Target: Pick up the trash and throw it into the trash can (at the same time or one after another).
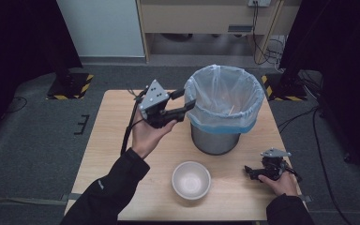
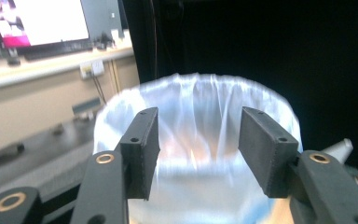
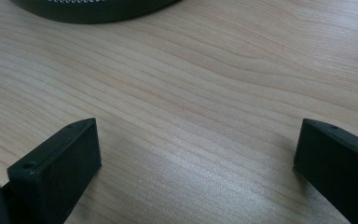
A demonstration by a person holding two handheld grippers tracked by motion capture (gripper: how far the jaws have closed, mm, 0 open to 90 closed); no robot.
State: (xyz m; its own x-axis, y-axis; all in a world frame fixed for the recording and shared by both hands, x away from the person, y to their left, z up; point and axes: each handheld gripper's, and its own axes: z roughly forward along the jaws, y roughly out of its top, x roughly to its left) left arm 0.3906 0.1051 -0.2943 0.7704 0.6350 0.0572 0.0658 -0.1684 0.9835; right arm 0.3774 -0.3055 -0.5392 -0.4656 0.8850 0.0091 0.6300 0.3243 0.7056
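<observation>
The left claw [image 1: 187, 102] hangs in the air at the near-left rim of the bin [image 1: 224, 110], jaws apart with nothing between them; in the left gripper view the two black pads frame the pale blue liner [image 2: 200, 116] straight ahead, and the bag's open mouth lies just beyond and slightly below the jaw tips. So the bin stands directly in front of this claw, upright, its long axis vertical and its opening facing up. The white bowl [image 1: 191, 180] sits on the counter [image 1: 108, 140] below and behind the left claw, nearer the person, and looks empty. The right claw [image 1: 253, 172] rests low on the counter well to the right of the bowl, its jaws spread wide over bare wood, as the right gripper view shows. The left hand [image 1: 146, 133] is plainly the nearer one to the bin; the bowl lies roughly between the two hands, somewhat closer to the right claw.
</observation>
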